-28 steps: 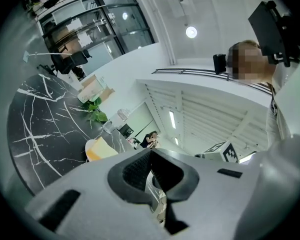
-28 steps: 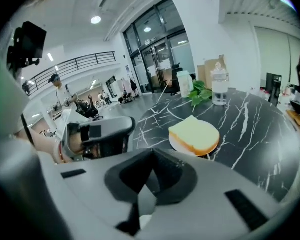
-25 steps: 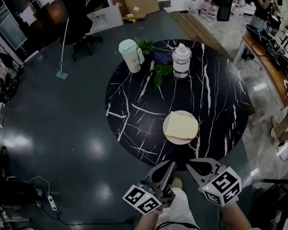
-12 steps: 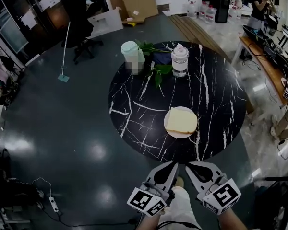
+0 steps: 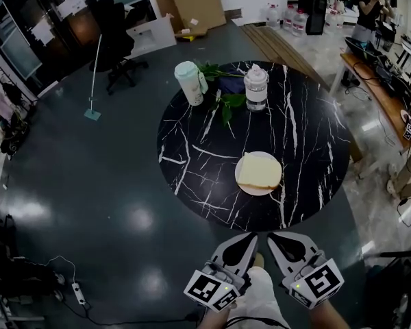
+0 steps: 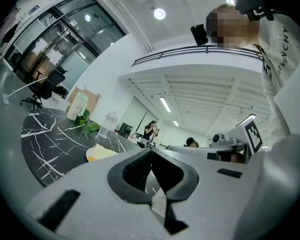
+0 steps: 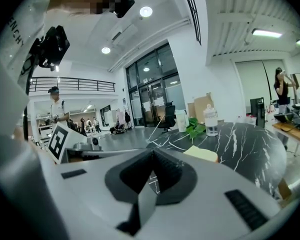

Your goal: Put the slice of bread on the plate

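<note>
- Table (image 5: 308,149): round, black marble-pattern top with white veins. It carries everything below except the grippers.
- Left gripper (image 5: 250,238): held off the table's near edge, close to the person's body and well apart from the plate. In the left gripper view its jaws (image 6: 151,151) meet tip to tip with nothing between them.
- Right gripper (image 5: 272,238): just beside the left one, also off the table. Its jaws are closed together and empty in the right gripper view (image 7: 152,151).
- Plate (image 5: 238,178): white and round, on the near half of the table, slightly right of centre.
- Slice of bread (image 5: 259,172): pale yellow and square, lying flat on the plate and covering most of it. It is also seen over the jaws in both gripper views (image 6: 102,153) (image 7: 202,154). Judgement: the placing step looks complete, and no grip or carry is in hand.
- Tumbler (image 5: 189,82): pale green, upright at the far left of the table.
- Jar (image 5: 256,86): clear with a white top, upright at the far side, well apart from the plate.
- Leafy sprig (image 5: 222,101): green, lying between the tumbler and the jar.
- Next move, as judged: none is needed on the bread. The grippers need only stay clear of the plate so the slice is not knocked.
</note>
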`<action>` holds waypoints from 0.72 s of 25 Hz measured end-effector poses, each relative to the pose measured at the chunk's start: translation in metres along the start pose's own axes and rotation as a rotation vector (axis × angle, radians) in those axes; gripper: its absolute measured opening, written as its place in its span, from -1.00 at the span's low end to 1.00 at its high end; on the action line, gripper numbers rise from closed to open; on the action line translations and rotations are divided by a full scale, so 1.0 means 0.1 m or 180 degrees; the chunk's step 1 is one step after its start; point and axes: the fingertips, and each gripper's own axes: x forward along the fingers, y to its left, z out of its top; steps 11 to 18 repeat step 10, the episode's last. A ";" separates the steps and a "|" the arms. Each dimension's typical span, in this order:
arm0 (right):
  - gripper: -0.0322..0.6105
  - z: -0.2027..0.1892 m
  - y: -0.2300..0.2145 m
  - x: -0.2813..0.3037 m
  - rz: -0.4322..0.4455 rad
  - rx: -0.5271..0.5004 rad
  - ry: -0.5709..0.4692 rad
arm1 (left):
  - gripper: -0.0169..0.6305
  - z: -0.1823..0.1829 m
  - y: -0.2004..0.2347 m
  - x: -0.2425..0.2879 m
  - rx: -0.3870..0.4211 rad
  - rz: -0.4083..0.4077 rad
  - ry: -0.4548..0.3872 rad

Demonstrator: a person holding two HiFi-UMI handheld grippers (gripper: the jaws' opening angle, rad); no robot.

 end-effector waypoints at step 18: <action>-0.87 -0.01 0.03 0.05 0.0005 -0.0020 0.0051 | -0.92 -0.01 0.06 -0.05 -0.0039 0.0027 0.0013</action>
